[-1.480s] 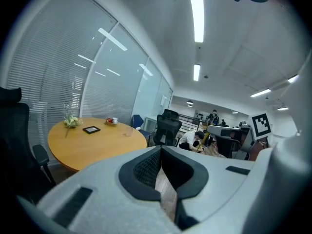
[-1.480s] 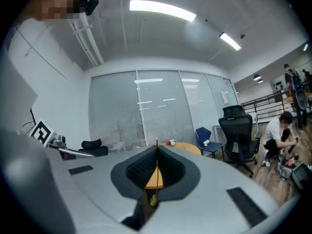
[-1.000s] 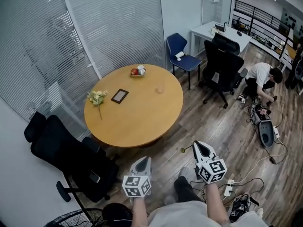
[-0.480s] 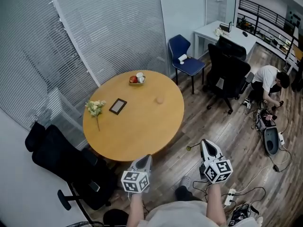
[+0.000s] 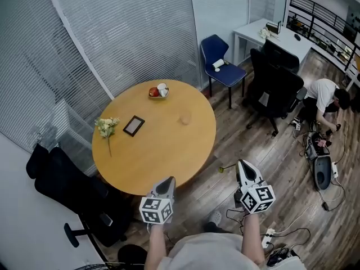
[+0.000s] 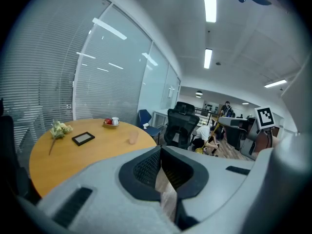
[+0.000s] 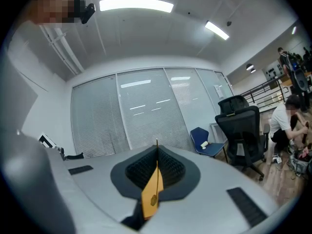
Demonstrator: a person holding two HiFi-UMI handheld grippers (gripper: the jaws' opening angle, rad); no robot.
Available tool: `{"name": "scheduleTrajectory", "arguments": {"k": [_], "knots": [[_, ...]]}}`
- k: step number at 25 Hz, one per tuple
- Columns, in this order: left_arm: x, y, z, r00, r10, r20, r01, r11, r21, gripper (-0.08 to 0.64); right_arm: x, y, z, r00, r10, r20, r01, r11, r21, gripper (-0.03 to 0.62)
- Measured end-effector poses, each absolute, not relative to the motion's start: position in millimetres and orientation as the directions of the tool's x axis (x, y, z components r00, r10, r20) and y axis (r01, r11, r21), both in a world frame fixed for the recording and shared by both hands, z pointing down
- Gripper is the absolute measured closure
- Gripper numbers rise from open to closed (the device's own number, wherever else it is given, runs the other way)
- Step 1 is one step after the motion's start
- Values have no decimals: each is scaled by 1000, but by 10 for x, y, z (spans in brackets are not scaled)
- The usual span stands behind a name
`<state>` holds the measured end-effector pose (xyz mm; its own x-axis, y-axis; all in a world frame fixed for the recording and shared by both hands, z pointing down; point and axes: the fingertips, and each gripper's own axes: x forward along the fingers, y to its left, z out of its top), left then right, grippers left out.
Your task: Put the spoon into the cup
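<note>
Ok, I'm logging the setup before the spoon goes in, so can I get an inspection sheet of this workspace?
Surface: round wooden table, mostly bare.
Job's things: spoon held out over the floor, short of the table; clear cup upright on the table.
Clutter: flowers, small frame, dish holding a white cup and something red.
Grippers: left gripper shut, empty; right gripper shut on the spoon.
Cables: power strip and leads on the floor at the right.
Surroundings: black office chairs, blue chair, window blinds, a person crouched on the floor.
</note>
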<state>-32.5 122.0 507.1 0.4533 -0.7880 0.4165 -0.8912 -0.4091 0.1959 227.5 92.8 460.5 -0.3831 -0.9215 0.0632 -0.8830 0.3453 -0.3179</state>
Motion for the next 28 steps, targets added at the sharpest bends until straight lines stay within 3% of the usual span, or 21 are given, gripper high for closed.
{"name": "scheduleTrajectory", "arguments": {"k": [11,28], "knots": [[-474,1006,5313,345,-808,477,-939,-294,180,551,2522,641,4886,-403,-911,91,-860,342,-379,591],[-642,-225,5360,388,-794,468,-921,-315,228,551,2342,-496,4894,-398,-911,105,-869,339,-360,591]]}}
